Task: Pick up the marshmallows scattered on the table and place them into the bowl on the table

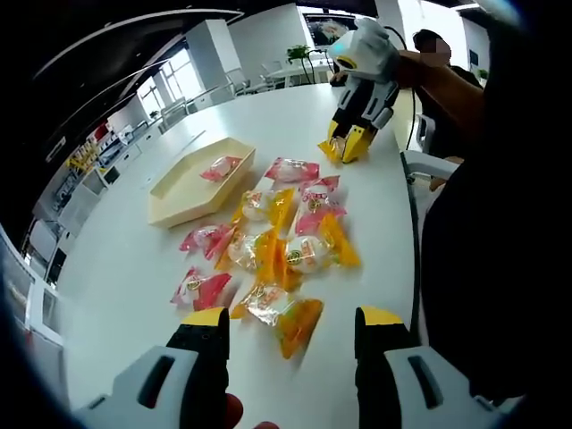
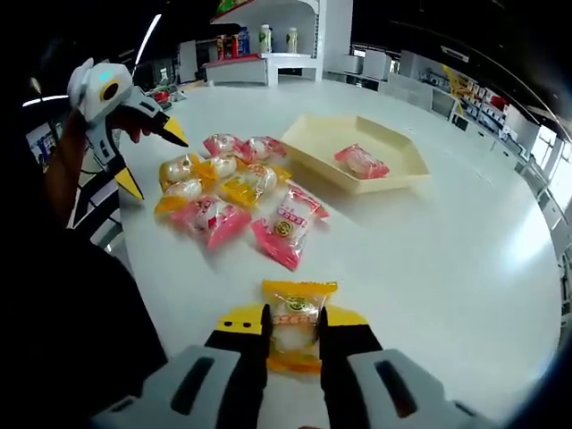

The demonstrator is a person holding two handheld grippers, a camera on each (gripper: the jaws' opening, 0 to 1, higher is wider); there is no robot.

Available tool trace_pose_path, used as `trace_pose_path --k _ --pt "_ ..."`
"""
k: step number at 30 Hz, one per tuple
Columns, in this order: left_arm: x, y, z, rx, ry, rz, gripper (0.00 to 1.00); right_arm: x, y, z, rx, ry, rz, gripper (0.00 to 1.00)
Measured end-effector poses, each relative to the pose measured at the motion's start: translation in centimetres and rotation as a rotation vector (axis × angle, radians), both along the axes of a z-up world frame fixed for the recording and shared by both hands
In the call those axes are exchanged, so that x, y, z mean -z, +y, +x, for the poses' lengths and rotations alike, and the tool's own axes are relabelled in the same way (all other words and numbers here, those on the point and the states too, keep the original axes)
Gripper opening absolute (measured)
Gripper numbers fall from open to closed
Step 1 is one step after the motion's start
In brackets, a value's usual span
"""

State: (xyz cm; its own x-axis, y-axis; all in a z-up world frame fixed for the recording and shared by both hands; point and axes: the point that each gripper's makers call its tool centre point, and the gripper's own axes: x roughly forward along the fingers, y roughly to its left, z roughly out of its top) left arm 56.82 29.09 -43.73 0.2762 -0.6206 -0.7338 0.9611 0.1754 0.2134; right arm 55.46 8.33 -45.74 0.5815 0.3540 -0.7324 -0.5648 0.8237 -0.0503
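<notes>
Several wrapped marshmallows, pink and yellow, lie in a loose heap (image 1: 277, 237) on the white table, just ahead of my left gripper (image 1: 293, 323), which is open with nothing between its jaws. A yellow packet (image 1: 284, 320) lies nearest to it. The cream bowl (image 1: 183, 192), a shallow tray, holds one pink packet (image 1: 221, 168). My right gripper (image 2: 293, 331) is shut on a yellow marshmallow packet (image 2: 298, 323), held low over the table. In the right gripper view the heap (image 2: 232, 188) lies left of the bowl (image 2: 357, 134), and the left gripper (image 2: 152, 158) hovers open beside the heap.
The table's edge (image 1: 413, 268) runs close along the right of the heap, with a person's dark clothing beside it. A shelf with bottles (image 2: 259, 40) stands beyond the table. Bare table (image 2: 447, 259) spreads in front of the bowl.
</notes>
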Motion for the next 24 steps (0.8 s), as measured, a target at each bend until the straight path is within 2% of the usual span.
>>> trace_pose_path --k 11,24 --pt "0.0 -0.1 -0.1 0.003 -0.001 0.001 0.57 -0.1 0.3 0.0 -0.003 -0.009 0.024 0.22" --pt "-0.3 -0.3 0.2 0.008 -0.015 -0.009 0.56 -1.1 0.6 0.4 -0.021 -0.046 0.044 0.22"
